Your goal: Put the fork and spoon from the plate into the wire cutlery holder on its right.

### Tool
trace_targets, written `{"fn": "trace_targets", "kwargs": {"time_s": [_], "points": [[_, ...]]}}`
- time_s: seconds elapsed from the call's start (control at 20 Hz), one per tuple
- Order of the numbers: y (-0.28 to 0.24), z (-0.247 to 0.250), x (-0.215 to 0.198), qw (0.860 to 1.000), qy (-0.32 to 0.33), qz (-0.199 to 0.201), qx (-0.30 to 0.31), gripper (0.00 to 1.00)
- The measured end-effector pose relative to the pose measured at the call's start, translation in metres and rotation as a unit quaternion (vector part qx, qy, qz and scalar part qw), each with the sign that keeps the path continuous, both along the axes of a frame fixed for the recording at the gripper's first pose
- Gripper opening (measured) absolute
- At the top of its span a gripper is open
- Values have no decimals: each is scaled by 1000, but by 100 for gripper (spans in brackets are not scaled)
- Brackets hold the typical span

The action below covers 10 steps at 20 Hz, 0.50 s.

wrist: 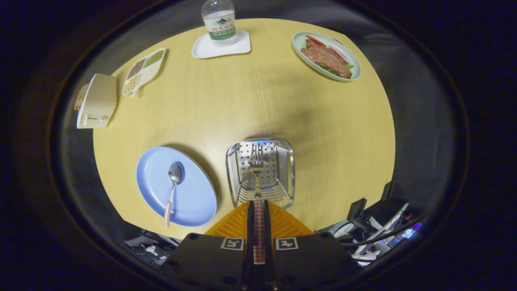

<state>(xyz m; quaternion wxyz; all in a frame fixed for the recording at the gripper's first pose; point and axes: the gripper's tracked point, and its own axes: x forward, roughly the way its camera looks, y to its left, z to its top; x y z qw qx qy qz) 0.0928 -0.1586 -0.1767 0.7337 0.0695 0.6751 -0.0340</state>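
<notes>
The hand-held gripper (259, 208) clenched a fork (256, 169) by its red-checked handle, silver tines hanging over the wire cutlery holder (260, 171). Left of it, a matching spoon (173, 190) lay on a blue plate (194, 202) on the desk (250, 101).

A staged dining setup in a recording booth — a round wooden table (250, 105) laid like a home meal, with a plate of food (326, 56) and a water bottle (219, 20) at its far edge, a toaster (96, 101) at its left edge — yet cables and equipment (375, 230) clutter the floor beside it.
</notes>
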Motion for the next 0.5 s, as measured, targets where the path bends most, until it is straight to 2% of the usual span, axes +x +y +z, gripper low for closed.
{"fn": "trace_targets", "kwargs": {"time_s": [0.15, 0.5], "points": [[-4, 2, -7, 1000, 0, 2, -12, 17], [18, 39, -7, 997, -66, -34, 6, 81]]}}
